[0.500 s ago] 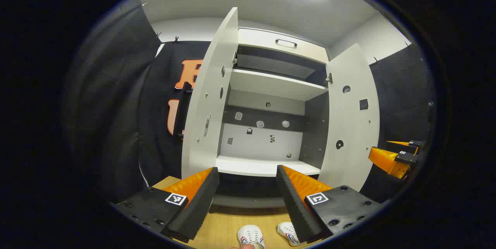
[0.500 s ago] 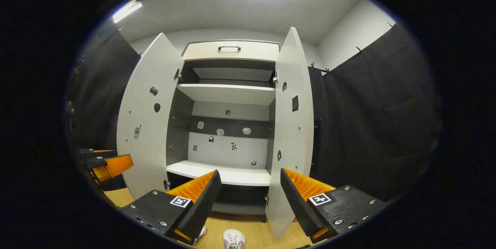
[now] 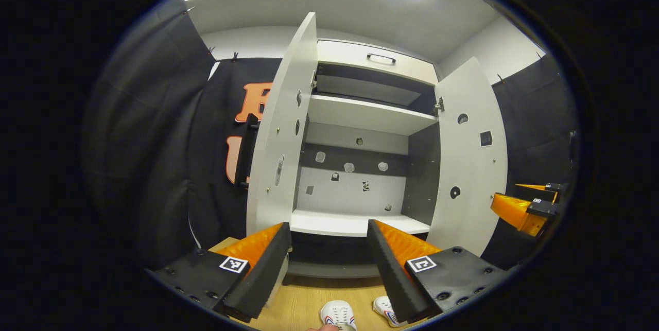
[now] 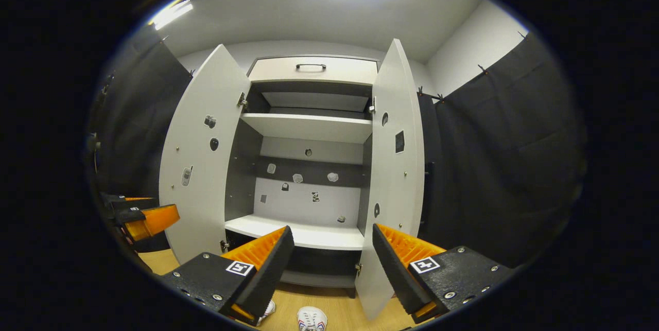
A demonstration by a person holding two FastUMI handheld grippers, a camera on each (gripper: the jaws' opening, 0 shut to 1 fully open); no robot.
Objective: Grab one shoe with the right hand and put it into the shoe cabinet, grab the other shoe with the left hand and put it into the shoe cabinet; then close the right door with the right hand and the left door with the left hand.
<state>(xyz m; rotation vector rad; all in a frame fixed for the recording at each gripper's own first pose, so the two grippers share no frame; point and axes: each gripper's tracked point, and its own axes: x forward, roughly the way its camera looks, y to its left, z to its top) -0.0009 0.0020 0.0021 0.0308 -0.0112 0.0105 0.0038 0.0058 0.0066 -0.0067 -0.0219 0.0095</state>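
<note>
Both views barely shifted since half-second ago. Left gripper (image 3: 328, 261) and right gripper (image 4: 332, 264) released, empty. White lace-up shoes (image 3: 337, 314) untouched on wooden floor (image 3: 304, 302); white two-door shoe cabinet (image 4: 309, 127) open.

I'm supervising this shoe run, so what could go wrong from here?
Both shoes lie close together on the floor, so the open right tongs might nudge one while taking the other. The shelf sits between two doors; a carried shoe may clip the right door, which hangs near those tongs. The left tongs face the same with the left door.
</note>
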